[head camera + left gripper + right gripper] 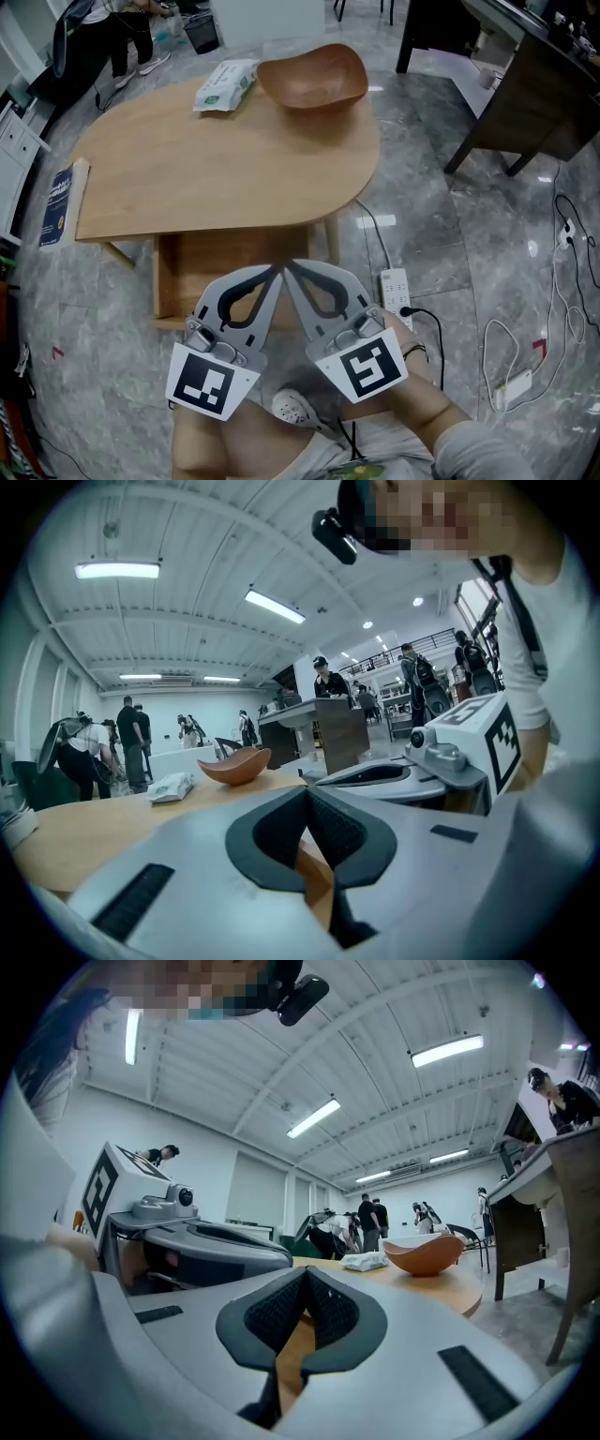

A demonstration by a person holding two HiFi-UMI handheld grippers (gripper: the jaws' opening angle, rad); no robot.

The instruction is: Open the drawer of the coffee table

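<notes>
Both sets of fingers are pressed together, empty: left gripper (277, 272) and right gripper (288, 265) are side by side. Beneath their tips lies the wooden drawer (192, 272), under the bench (216, 169).

Nothing legible here, print too small all round.
White lettering on the blue booklet (58, 206) off the tabletop's (187, 178) left end, green print on the white pack (225, 84): both unreadable. The left tool (278, 270) and right tool (290, 265) each show a square black-and-white marker pattern, no letters.
</notes>
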